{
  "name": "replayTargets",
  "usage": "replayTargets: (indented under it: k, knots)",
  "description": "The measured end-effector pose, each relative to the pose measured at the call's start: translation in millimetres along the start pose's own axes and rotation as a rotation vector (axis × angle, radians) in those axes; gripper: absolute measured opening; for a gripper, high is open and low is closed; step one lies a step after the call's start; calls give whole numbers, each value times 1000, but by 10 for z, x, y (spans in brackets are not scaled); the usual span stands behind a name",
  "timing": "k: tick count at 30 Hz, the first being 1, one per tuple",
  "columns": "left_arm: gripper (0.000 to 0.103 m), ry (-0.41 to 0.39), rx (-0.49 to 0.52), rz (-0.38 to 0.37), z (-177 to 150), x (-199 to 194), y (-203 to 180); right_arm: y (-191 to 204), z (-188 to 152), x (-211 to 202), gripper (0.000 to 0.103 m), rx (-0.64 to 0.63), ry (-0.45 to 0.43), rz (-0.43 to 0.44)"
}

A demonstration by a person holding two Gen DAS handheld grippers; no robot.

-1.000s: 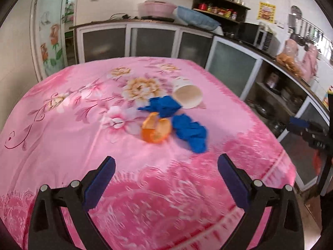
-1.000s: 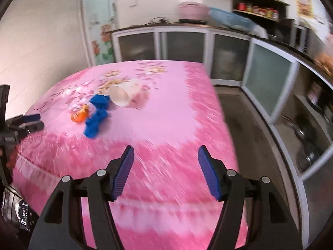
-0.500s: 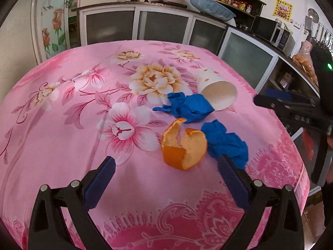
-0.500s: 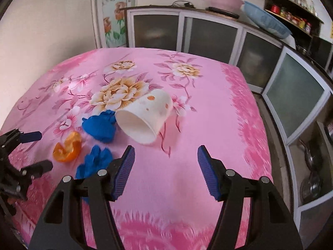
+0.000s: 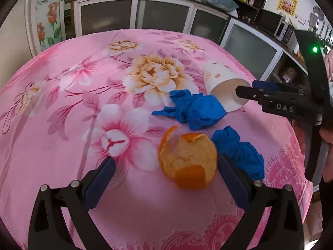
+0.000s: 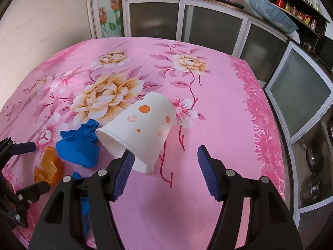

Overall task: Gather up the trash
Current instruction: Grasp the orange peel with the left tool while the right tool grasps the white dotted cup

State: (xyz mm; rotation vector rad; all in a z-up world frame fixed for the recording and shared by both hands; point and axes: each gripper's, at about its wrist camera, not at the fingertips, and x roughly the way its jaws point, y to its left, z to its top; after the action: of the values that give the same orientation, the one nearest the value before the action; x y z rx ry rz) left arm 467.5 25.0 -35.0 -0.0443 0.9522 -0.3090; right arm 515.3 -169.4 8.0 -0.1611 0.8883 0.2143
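In the left wrist view, the left hand-held gripper is held wide open over the pink floral tabletop, with the curled orange peel lying between its fingers, nearer the right one; two crumpled blue gloves lie just beyond. The peel is judged light and springy, best pinched across its sides. In the right wrist view, the right hand-held gripper is seen wide open at the tipped white paper cup with orange dots, which is judged crushable and best taken gently near the rim.
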Motion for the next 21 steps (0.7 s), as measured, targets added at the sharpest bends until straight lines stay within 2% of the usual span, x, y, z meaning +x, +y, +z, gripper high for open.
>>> replayTargets:
  k: [2,4,5,6,7,8,9,11,12,14,17,21]
  knots:
    - [95,7,-6,-7,24,45,-1,-8,16,31,60,8,5,5]
    - [93,6,-25,-17,50,65,21,-10,29,67,55,8,14,8]
    - [82,4,-33,-21,63,72,33,-6,35,80,49,6,20,8]
    - [76,5,-40,-26,77,82,45,-1,38,99,43,3,28,4]
    - [64,8,-42,-24,89,93,52,2,39,110,39,2,31,3]
    - [50,10,-43,-20,94,103,58,3,40,123,28,2,33,-2]
    - [45,13,-40,-19,101,119,61,-2,45,137,20,9,34,-10]
    - [29,10,-49,-26,107,125,79,-23,54,159,10,28,39,-6]
    - [26,3,-57,-29,112,111,89,-45,57,167,6,44,40,3]
    - [18,-6,-67,-36,124,84,103,-70,53,154,6,65,29,15]
    - [12,-20,-72,-42,117,18,116,-80,40,100,5,76,14,24]
    - [11,-39,-76,-50,69,-117,129,-106,34,-78,5,96,-23,31]
